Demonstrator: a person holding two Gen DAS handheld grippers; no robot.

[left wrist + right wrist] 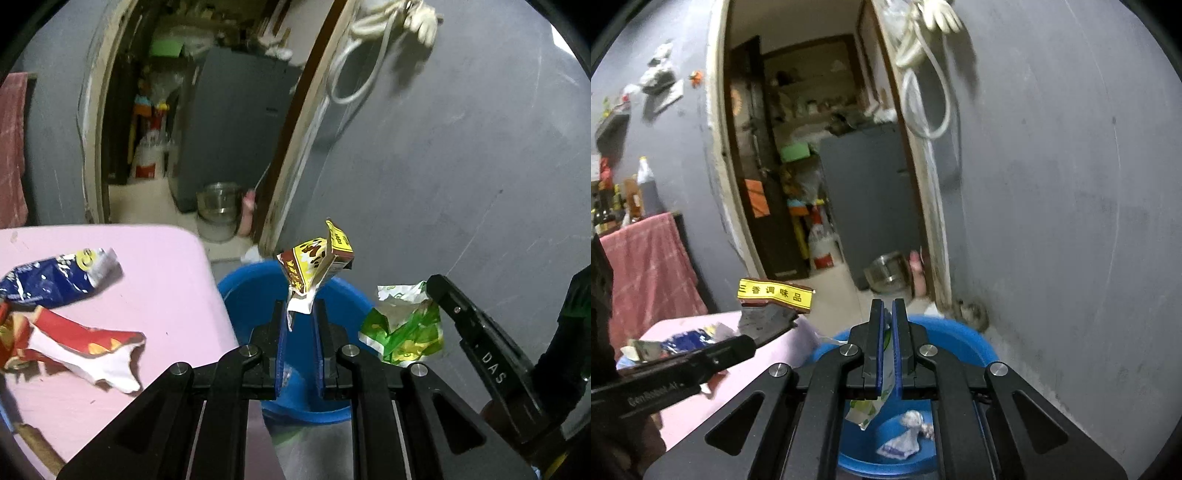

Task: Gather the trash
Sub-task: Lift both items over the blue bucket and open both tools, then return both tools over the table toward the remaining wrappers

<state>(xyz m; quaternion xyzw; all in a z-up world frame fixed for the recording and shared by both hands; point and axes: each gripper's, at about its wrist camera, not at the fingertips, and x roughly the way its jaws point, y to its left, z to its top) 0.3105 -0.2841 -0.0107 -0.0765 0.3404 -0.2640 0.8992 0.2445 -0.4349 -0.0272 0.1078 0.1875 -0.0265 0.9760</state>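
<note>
Blue basin (967, 341) already has a wrapper (901, 439) in it, left gripper (301, 314) clamped on a brown packet (314, 262) and right gripper (887, 314) clamped on a green wrapper (402, 332) over it, two wrappers (66, 306) still on the pink table (166, 266).

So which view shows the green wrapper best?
The left wrist view: the green wrapper hangs crumpled from the right gripper, beside the blue basin. The right wrist view shows only a scrap below its shut jaws.
</note>
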